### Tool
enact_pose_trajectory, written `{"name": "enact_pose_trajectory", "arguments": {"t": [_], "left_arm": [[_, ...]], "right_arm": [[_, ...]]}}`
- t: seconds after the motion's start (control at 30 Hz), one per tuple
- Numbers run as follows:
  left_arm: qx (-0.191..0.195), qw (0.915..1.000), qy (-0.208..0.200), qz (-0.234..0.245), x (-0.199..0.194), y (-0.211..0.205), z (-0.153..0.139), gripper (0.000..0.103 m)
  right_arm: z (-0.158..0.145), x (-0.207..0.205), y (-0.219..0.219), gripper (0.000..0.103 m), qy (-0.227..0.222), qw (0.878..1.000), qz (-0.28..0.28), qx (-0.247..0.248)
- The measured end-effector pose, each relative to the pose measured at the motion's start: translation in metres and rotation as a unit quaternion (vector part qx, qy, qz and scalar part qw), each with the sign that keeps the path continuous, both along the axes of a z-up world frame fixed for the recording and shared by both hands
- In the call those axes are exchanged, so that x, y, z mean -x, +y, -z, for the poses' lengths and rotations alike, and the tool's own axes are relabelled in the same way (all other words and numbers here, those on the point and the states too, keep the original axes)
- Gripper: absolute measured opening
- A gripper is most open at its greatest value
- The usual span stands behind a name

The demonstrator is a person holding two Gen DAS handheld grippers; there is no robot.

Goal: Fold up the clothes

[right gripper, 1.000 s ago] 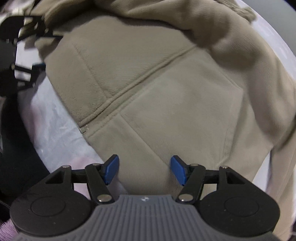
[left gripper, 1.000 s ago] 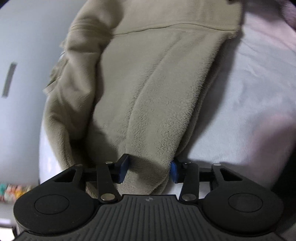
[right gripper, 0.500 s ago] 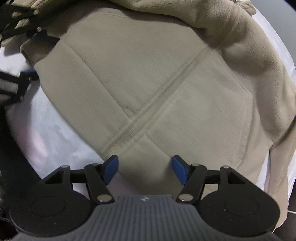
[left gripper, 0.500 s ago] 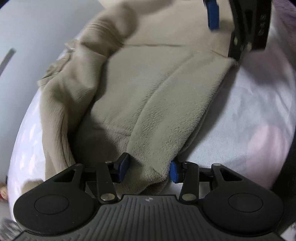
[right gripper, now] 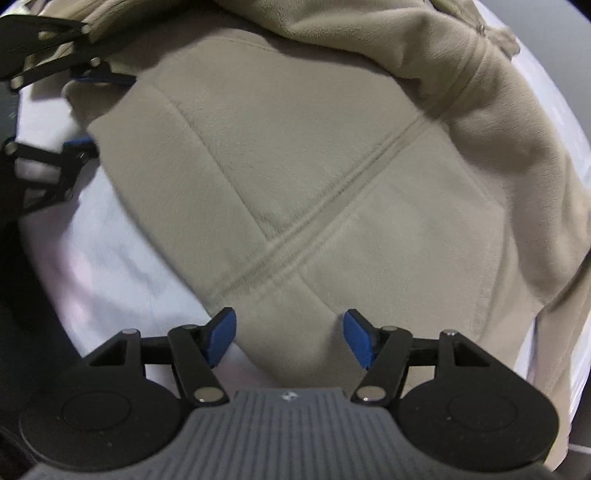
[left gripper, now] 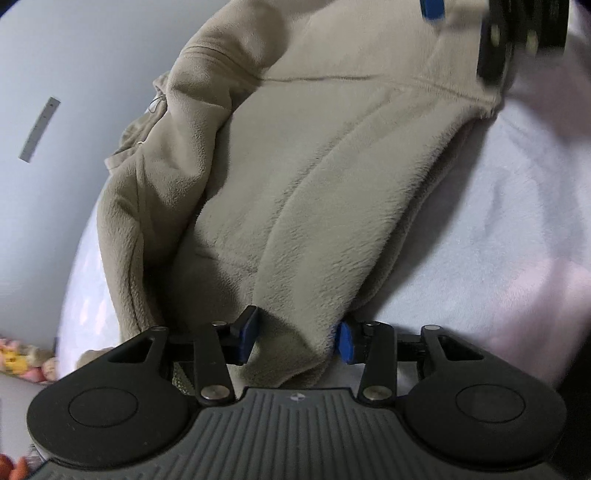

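Observation:
A beige fleece garment (left gripper: pixel 314 177) lies on a white sheet (left gripper: pixel 498 229). In the left wrist view my left gripper (left gripper: pixel 297 338) has a thick fold of the garment's corner between its blue pads, which press on it. In the right wrist view the same garment (right gripper: pixel 332 192), with a raised seam, fills the frame. My right gripper (right gripper: pixel 290 339) is open, its blue pads on either side of the garment's near edge without pinching it. The right gripper also shows at the top right of the left wrist view (left gripper: pixel 480 26). The left gripper shows at the upper left of the right wrist view (right gripper: pixel 79 114).
A pale grey wall (left gripper: pixel 55 74) stands behind the bed at the left. Colourful soft toys (left gripper: pixel 22 362) lie low at the left edge. A bunched sleeve or hood (right gripper: pixel 480 74) lies along the garment's far side.
The left gripper has pulled back with its fold, so more of the garment and the right gripper come into its view. The right gripper has stayed open over the garment's edge.

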State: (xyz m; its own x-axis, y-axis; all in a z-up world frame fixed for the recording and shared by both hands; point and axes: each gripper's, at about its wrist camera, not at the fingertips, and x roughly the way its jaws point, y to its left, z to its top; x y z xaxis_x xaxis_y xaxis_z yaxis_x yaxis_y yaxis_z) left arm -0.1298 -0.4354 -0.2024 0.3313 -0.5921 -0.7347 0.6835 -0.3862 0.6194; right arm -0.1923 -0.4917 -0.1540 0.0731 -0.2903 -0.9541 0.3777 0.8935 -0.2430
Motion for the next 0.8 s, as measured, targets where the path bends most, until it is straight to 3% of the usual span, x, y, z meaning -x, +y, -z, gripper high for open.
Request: {"name": "enact_pose_trajectory", "arguments": {"t": [0.1,0.27,0.37,0.43,0.53,0.73,0.8], "left_arm": [[-0.001,0.9998,0.002,-0.018,0.002,-0.004,-0.002,0.034],[-0.003,0.9988,0.004,-0.049,0.004,-0.012,-0.005,0.026],[-0.004,0.9977,0.007,-0.068,0.005,-0.016,-0.007,0.015],[0.013,0.9936,0.047,-0.102,-0.002,-0.016,-0.023,0.011],[0.038,0.9875,0.075,-0.133,-0.006,-0.011,-0.045,0.010],[0.103,0.9738,0.125,-0.160,-0.006,0.003,-0.105,0.010],[0.115,0.9729,0.129,-0.154,0.001,0.005,-0.117,0.010]], "right_arm": [[-0.002,0.026,0.000,0.067,0.000,0.999,-0.029,0.030],[-0.005,0.063,-0.012,0.068,-0.028,0.999,-0.011,0.041],[-0.008,0.075,-0.015,0.068,-0.047,0.998,-0.004,0.045],[-0.006,0.076,-0.007,0.068,-0.053,0.997,-0.018,0.052],[-0.002,0.075,0.001,0.068,-0.056,0.995,-0.045,0.063],[0.003,0.065,0.010,0.071,-0.069,0.990,-0.091,0.088],[0.007,0.062,0.014,0.072,-0.061,0.987,-0.101,0.105]]}}
